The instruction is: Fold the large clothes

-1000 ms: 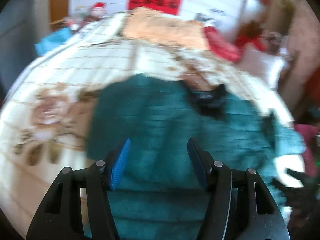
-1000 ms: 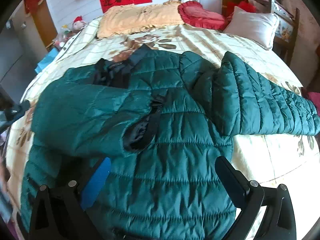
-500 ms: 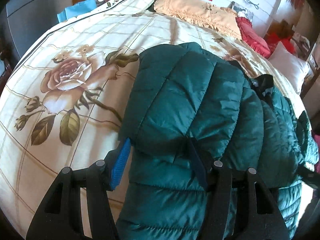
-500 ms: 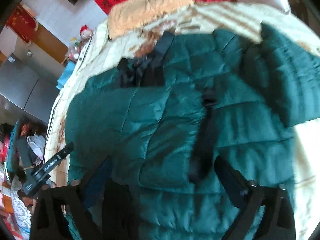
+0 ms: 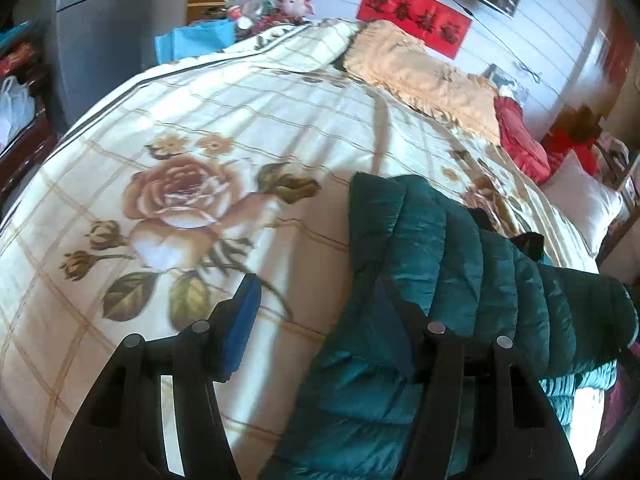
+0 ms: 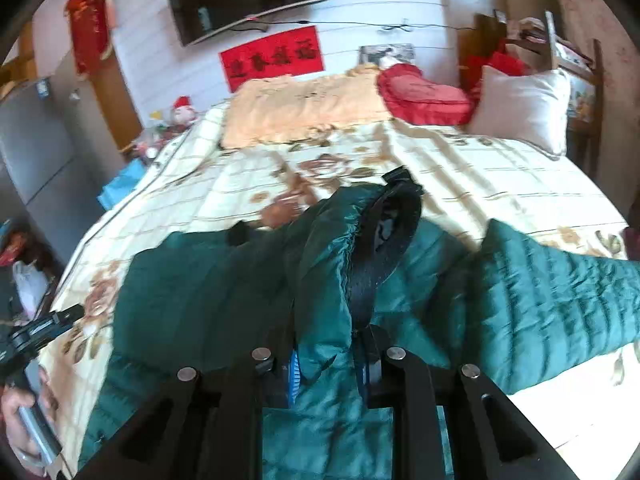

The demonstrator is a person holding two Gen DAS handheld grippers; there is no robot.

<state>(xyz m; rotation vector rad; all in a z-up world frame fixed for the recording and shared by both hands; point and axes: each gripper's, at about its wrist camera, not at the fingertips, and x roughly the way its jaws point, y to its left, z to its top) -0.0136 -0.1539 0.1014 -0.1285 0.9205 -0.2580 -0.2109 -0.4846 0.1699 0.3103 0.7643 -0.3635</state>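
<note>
A dark green quilted puffer jacket (image 6: 192, 292) lies on the bed; its black-lined front edge (image 6: 384, 248) is bunched up. My right gripper (image 6: 330, 368) is shut on a fold of that front edge and holds it raised. The jacket's right sleeve (image 6: 560, 300) lies spread to the right. In the left wrist view the folded jacket side (image 5: 460, 272) lies on the right. My left gripper (image 5: 320, 320) is open; its right finger rests against the jacket, its left finger (image 5: 242, 320) is over the bedspread. The left gripper also shows in the right wrist view (image 6: 36, 332), at the far left.
The bed has a cream floral bedspread (image 5: 180, 200). An orange pillow (image 6: 304, 108), a red cushion (image 6: 420, 96) and a white pillow (image 6: 524, 108) lie at the headboard. A grey cabinet (image 5: 100, 32) and a blue bag (image 5: 192, 40) stand left of the bed.
My right gripper closed on the jacket's front edge and lifted it. My left gripper slid left, off the jacket, so that bedspread now lies between its fingers.
</note>
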